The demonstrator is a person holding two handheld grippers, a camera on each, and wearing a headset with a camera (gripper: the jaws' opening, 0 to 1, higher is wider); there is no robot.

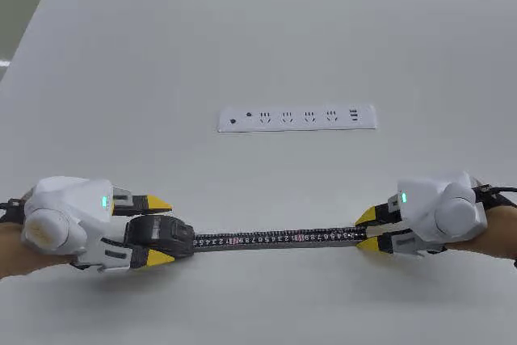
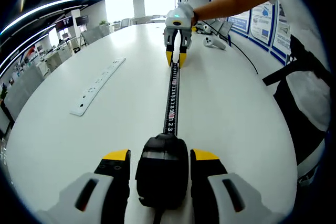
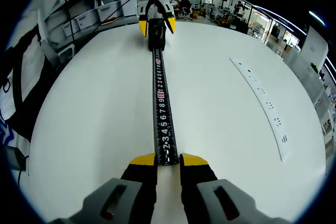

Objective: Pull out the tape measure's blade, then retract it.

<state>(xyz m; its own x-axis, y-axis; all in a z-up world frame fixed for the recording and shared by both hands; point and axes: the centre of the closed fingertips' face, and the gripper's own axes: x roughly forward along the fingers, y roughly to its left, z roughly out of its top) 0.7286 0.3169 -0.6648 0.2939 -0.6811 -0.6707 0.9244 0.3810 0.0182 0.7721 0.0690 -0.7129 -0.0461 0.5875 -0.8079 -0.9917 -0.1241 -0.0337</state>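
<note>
A black tape measure case [image 1: 166,236] [image 2: 163,174] sits between the yellow-tipped jaws of my left gripper [image 1: 160,230] [image 2: 160,156], which is shut on it at the near left of the white table. Its black blade [image 1: 279,239] [image 2: 172,98] [image 3: 161,114], printed with white numbers, stretches flat across the table to my right gripper [image 1: 368,230] [image 3: 168,158]. The right gripper is shut on the blade's end. In the right gripper view the case [image 3: 156,31] and the left gripper [image 3: 156,24] lie at the far end of the blade. The right gripper [image 2: 176,59] closes the left gripper view's far end.
A white power strip [image 1: 297,117] [image 2: 97,85] [image 3: 261,103] lies flat on the table [image 1: 242,30] beyond the blade, parallel to it. A white object [image 2: 214,42] rests farther off on the table. A person's arms hold both grippers.
</note>
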